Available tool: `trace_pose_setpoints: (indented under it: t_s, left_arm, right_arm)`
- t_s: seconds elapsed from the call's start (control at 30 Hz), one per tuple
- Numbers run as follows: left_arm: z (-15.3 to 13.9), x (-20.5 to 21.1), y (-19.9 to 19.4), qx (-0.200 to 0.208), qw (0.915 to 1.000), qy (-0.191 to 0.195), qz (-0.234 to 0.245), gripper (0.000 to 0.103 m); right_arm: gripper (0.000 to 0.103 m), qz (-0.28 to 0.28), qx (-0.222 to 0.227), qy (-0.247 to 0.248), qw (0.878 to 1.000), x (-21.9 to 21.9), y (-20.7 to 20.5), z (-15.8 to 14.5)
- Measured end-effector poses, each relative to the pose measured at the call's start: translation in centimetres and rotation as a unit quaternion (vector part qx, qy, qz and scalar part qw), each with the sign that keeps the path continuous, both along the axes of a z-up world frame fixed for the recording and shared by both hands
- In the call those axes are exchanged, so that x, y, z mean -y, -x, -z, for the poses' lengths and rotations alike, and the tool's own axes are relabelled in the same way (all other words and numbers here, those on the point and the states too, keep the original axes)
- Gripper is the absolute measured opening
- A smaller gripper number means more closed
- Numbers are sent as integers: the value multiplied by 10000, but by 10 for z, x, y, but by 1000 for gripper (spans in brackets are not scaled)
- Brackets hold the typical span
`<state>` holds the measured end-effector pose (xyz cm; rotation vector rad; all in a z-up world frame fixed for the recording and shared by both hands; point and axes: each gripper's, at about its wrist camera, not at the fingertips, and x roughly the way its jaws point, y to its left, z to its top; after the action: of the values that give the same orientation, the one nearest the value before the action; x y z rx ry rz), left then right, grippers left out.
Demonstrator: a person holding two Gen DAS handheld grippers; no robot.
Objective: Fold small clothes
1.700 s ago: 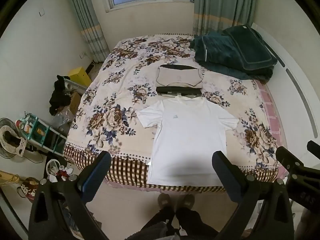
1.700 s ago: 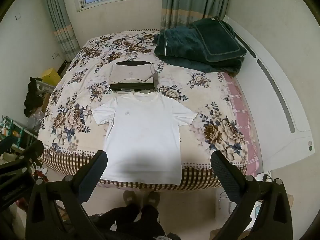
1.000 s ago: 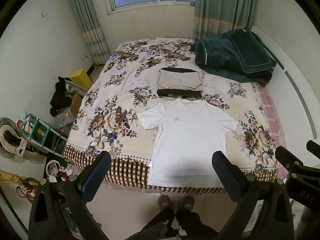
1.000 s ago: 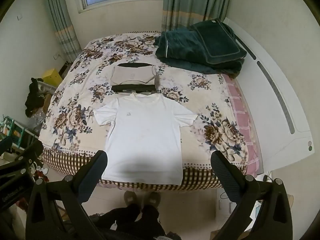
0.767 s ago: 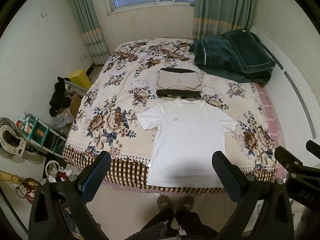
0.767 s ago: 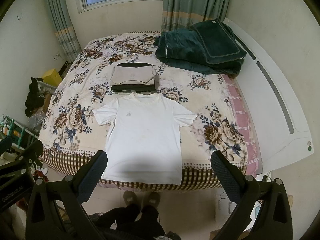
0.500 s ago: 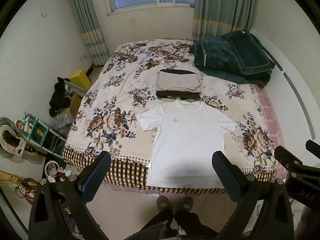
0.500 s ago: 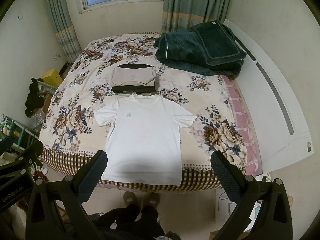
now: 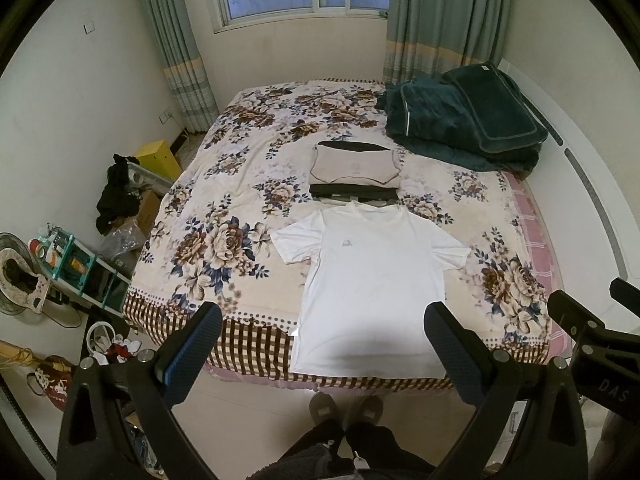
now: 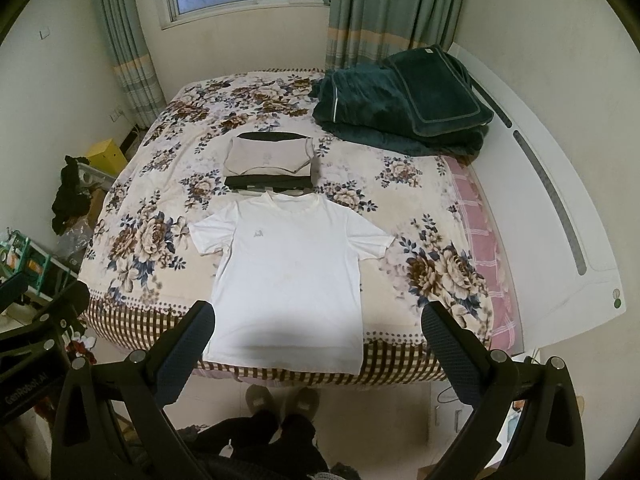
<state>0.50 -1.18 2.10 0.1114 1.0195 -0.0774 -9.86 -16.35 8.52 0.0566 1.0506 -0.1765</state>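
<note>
A white T-shirt (image 9: 372,280) lies spread flat, front up, on the floral bed (image 9: 224,248), its hem hanging over the near edge; it also shows in the right wrist view (image 10: 292,272). Beyond its collar sits a stack of folded clothes (image 9: 356,172), beige on top of dark, also seen in the right wrist view (image 10: 270,162). My left gripper (image 9: 322,320) is open and empty, held high above the floor in front of the bed. My right gripper (image 10: 318,318) is open and empty, level with the left one.
A folded dark green blanket (image 9: 464,120) lies at the bed's far right. A white headboard (image 10: 560,216) runs along the right side. Clutter, a teal rack (image 9: 68,264) and a yellow box (image 9: 158,158) stand on the floor at left. My feet (image 9: 344,408) are at the bed's foot.
Both grippers have drifted slightly back and up from the bed, so a little more of the room shows. The shirt and the folded stack have not moved.
</note>
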Motion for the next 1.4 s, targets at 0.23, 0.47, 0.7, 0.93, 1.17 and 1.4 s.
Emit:
trace_pose_setpoints:
  t_s: [0.23, 0.47, 0.7, 0.93, 1.17, 1.4]
  left_arm:
    - [-4, 9, -4, 8, 10000, 4, 1, 103]
    - [-4, 7, -3, 21, 10000, 20, 5, 103]
    - [-6, 13, -4, 21, 10000, 36, 7, 103]
    - [-6, 11, -3, 26, 10000, 53, 13, 103]
    - [-7, 15, -3, 37, 10000, 62, 4, 103]
    - [-8, 18, -3, 41, 10000, 79, 3, 103]
  right_arm:
    - [103, -13, 11, -9, 10000, 1, -3, -9]
    - [103, -29, 23, -3, 10000, 8, -10, -23]
    - [103, -34, 29, 1, 10000, 6, -11, -27]
    - [103, -37, 32, -3, 10000, 6, -12, -30]
    - [103, -35, 40, 19, 10000, 5, -10, -27]
    - [103, -32, 50, 23, 10000, 4, -9, -26]
